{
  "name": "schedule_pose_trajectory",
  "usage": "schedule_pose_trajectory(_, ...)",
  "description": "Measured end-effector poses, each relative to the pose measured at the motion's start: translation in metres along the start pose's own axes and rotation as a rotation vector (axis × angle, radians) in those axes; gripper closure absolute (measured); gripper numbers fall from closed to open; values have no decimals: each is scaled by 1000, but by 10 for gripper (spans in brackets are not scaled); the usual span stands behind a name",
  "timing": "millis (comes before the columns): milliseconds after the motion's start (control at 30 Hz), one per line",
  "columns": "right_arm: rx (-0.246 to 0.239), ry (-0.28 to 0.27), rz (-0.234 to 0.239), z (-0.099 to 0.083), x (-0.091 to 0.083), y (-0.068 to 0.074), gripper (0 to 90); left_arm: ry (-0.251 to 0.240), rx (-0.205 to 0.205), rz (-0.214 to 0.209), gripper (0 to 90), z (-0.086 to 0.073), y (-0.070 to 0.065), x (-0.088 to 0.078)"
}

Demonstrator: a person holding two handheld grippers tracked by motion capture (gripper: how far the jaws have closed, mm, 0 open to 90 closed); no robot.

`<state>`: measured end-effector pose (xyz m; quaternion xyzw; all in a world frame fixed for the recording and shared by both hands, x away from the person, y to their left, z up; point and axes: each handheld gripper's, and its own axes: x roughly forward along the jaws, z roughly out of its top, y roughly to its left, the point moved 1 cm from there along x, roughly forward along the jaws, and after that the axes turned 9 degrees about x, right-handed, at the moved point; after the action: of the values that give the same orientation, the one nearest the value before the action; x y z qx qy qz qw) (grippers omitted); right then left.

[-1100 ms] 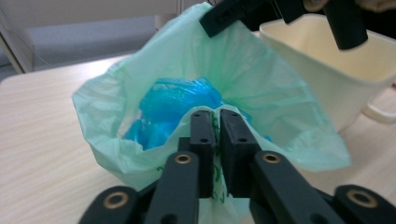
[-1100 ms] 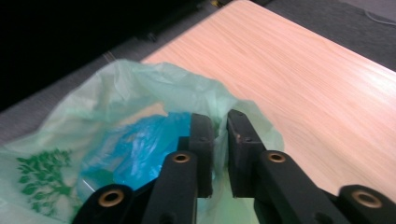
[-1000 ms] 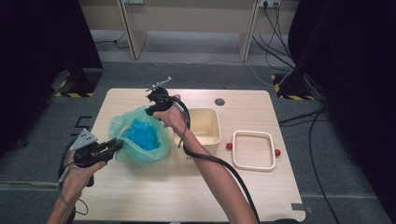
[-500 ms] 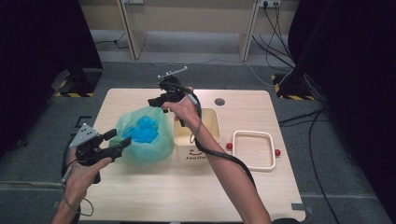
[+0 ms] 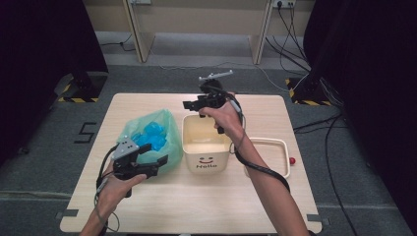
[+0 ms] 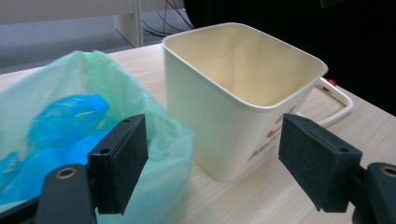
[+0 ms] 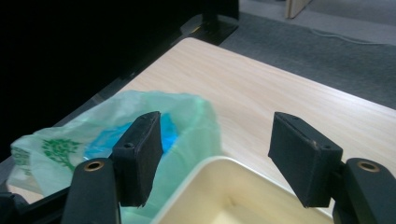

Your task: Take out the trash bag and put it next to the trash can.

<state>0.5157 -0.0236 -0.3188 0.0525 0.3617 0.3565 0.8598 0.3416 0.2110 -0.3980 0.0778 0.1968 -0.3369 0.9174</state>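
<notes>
Both tools stand with jaws wide and nothing between them, having just been opening. Left tool [image 5: 150, 163], at the lower left of the high view, sits just beside the green bag [image 5: 147, 132], which rests on the wooden surface [image 5: 206, 206] left of centre, blue plastic bundled inside. Right tool [image 5: 194, 104] hovers above the far rim of the cream bin [image 5: 206, 145] at centre frame, touching neither. Bag and bin stand side by side, pressed together. To the right lies a cream tray [image 5: 278, 147].
</notes>
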Motion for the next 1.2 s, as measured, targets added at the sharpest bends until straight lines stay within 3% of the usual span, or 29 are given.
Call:
schedule_pose_trajectory(200, 21, -33, -34, -7, -26, -32, 340, 3, 5, -53, 207, -6, -14, 16)
schedule_pose_trajectory(300, 39, -40, -54, -10, -37, -47, 333, 13, 9, -102, 189, -11, -21, 23)
schedule_pose_trajectory(433, 52, -65, -44, -18, -53, -61, 327, 32, -3, -131, 175, -22, -27, 31)
schedule_pose_trajectory(633, 27, -68, -74, -38, -69, -82, 318, 59, 44, -169, 163, -40, -43, 39)
schedule_pose_trajectory(933, 91, -58, -92, -68, -77, -114, 317, 73, 15, -162, 163, -60, -41, 45)
schedule_pose_trajectory(1100, 72, -26, -149, -88, -76, -131, 313, 106, 60, -132, 164, -71, -39, 51)
schedule_pose_trajectory(1200, 85, -19, -166, -100, -77, -143, 312, 125, 55, -133, 165, -78, -37, 54)
